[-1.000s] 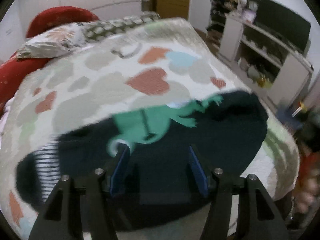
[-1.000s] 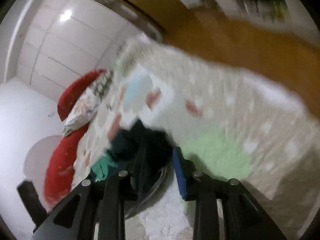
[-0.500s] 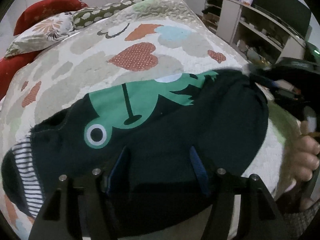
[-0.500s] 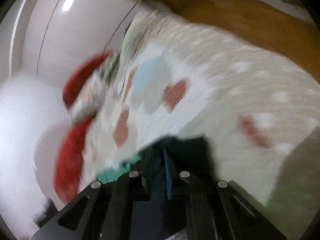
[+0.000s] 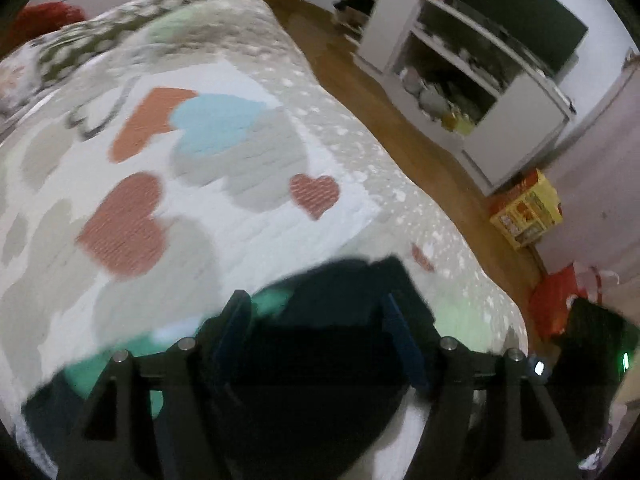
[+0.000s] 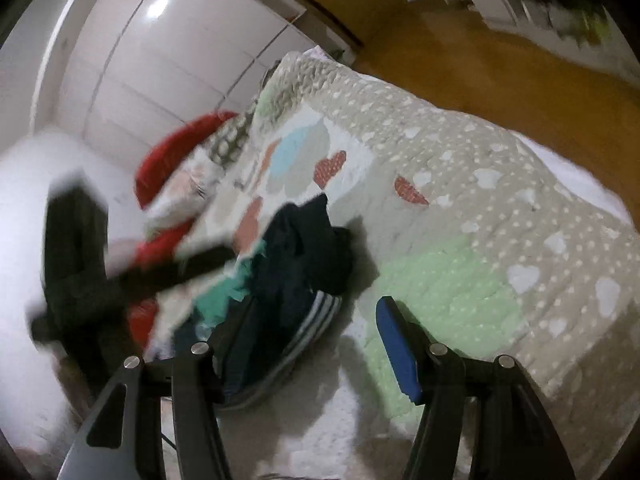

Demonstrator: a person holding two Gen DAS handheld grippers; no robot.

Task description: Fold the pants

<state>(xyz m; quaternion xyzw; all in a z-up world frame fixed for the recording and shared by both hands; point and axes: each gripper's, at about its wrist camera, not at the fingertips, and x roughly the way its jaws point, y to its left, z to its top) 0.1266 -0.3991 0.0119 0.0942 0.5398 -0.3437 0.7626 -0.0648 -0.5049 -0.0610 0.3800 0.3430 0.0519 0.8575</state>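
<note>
The dark pants (image 6: 304, 256) with the green print sit bunched up on the bed (image 6: 480, 208), on the heart quilt near its foot end. The right hand-held gripper (image 6: 316, 340) is spreading apart, its blue pads off the cloth, striped cuff just beside the left pad. The left hand-held gripper (image 5: 316, 332) is also widening over the pants, pads not pressing.

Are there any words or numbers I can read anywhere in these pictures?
None can be read.
Yellow box on the floor: it has printing, too blurred to read.
Dark pants: a green picture, no letters visible.
Quilt: only hearts, no writing.
</note>
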